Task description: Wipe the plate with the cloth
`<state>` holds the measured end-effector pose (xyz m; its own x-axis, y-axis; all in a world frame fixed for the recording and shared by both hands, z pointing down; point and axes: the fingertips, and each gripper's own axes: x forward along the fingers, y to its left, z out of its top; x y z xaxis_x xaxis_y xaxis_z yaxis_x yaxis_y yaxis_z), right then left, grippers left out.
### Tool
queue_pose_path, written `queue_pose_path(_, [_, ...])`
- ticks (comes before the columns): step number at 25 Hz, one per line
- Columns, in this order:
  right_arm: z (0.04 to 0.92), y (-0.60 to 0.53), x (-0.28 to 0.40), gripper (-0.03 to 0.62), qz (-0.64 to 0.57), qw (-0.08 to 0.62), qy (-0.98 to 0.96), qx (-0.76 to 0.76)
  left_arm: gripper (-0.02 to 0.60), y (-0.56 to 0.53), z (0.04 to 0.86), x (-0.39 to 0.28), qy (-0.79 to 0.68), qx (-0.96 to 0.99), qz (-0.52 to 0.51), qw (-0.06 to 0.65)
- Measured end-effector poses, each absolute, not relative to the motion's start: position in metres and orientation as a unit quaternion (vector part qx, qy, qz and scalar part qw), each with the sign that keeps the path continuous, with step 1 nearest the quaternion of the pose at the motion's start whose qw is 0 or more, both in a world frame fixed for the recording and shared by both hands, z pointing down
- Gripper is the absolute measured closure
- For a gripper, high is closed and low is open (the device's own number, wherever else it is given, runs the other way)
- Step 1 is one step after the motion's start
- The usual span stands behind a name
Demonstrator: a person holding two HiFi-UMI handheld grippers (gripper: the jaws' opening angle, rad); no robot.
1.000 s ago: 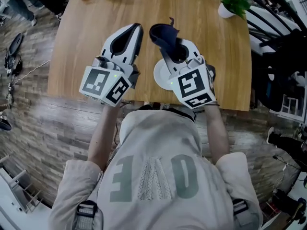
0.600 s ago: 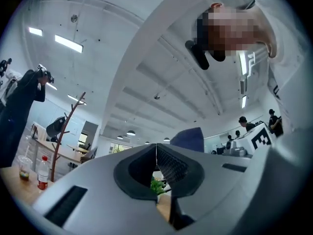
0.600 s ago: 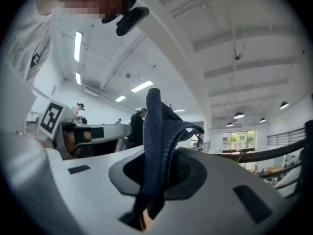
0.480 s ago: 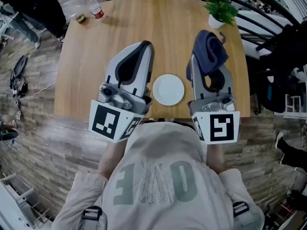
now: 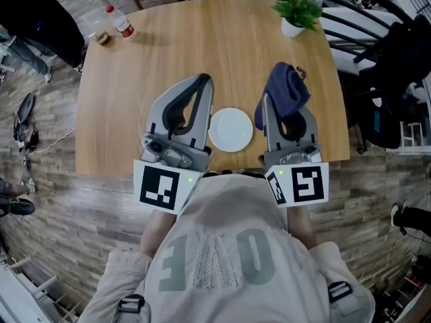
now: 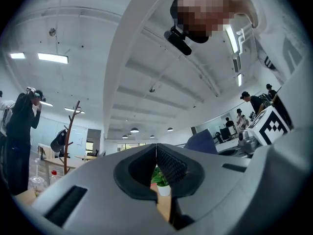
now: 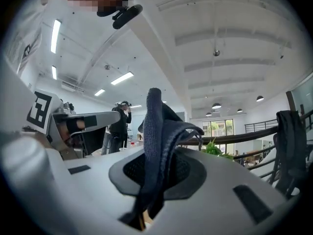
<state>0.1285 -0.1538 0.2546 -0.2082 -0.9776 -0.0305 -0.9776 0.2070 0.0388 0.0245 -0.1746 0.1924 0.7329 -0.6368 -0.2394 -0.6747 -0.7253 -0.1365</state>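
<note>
A small white plate (image 5: 231,129) lies on the round wooden table (image 5: 135,93) near its front edge. My left gripper (image 5: 203,81) hangs just left of the plate, shut, with nothing between its jaws. In the left gripper view its ribbed pads (image 6: 168,161) meet at the tips. My right gripper (image 5: 277,98) hangs just right of the plate, shut on a dark blue cloth (image 5: 285,90). The cloth (image 7: 157,131) stands bunched up out of the jaws in the right gripper view. Both grippers are held above the table and point roughly level.
A potted plant (image 5: 294,7) stands at the table's far right. A bottle (image 5: 119,19) and a small jar (image 5: 102,38) stand at its far left corner. Dark chairs and railing (image 5: 377,79) crowd the right side. A person (image 6: 22,131) stands across the room.
One second ago the right gripper held the cloth over the plate. Both grippers have since risen and spread apart, so the plate now lies uncovered between them. The right gripper rolled upright.
</note>
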Motion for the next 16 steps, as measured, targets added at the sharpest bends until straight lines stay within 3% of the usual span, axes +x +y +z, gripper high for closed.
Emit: queue_pose_path(16, [0.269, -0.154, 0.131, 0.537, -0.026, 0.028, -0.780, 0.625, 0.572, -0.177, 0.205, 0.038, 0.343, -0.931, 0.074, 0.096])
